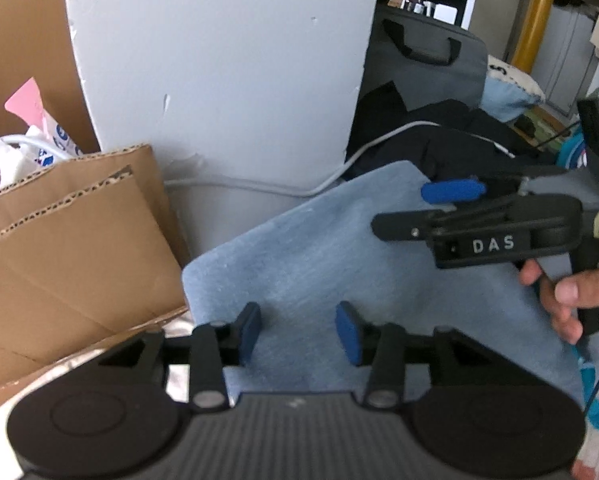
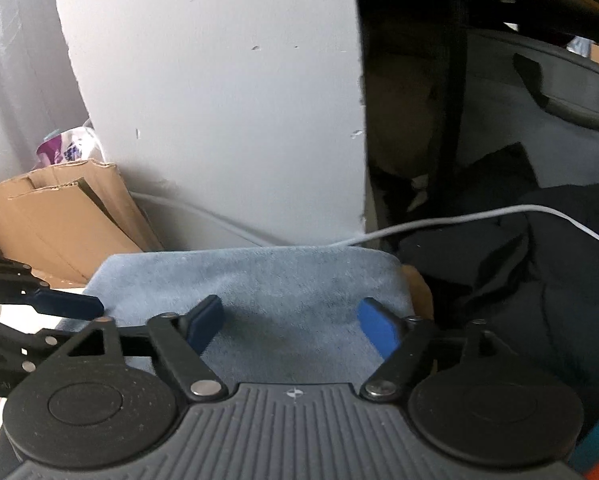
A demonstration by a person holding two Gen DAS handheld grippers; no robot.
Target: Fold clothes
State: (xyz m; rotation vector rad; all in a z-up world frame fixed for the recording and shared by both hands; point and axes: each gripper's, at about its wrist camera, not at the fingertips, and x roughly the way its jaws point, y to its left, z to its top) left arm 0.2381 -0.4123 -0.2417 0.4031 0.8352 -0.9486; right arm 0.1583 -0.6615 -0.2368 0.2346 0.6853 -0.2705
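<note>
Light-blue soft fleecy cloth (image 1: 327, 256) lies spread flat with a rounded, doubled-looking far edge, so at least one fold seems made (a judgement from its neat outline only); whether more folds remain, or other garments wait, I cannot tell, though a dark heap of clothing (image 2: 519, 264) sits beyond it on the right.

The left gripper (image 1: 297, 330) hovers over the cloth's near part, its blue-padded fingers (image 1: 349, 334) spread apart with the fabric showing between and ahead of them, gripping nothing. The right gripper (image 2: 295, 328) is likewise released, fingers wide, with the cloth stretching forward from between them to its far edge, near the white cable (image 2: 439, 222) and the grey-white panel (image 2: 219, 100).
</note>
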